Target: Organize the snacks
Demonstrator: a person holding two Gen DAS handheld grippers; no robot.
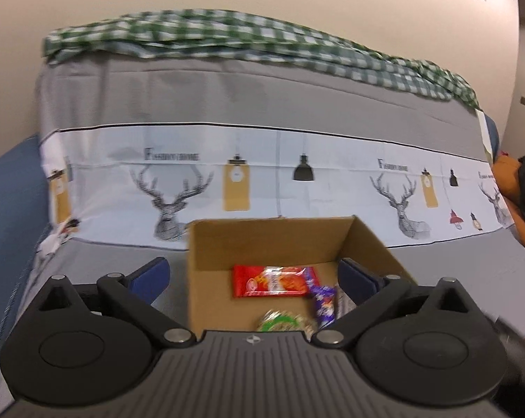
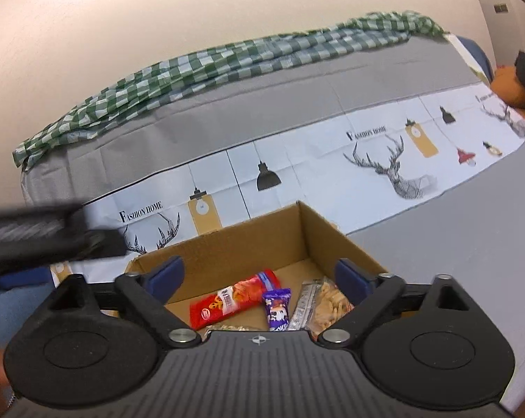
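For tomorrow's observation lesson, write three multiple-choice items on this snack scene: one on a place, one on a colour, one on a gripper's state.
1. Where does the red foil snack packet lie?
A. on the green checked cloth
B. inside the open brown cardboard box
C. on the floor

2. What colour is the small wrapper beside the red packet?
A. purple
B. yellow
C. white

3. How is the right gripper?
A. shut on a packet
B. shut on nothing
C. open, holding nothing

Key: 1 B, the packet rests on the box floor. 2 A, the wrapper is purple in both views. 3 C, its blue pads stand wide apart with nothing between them.
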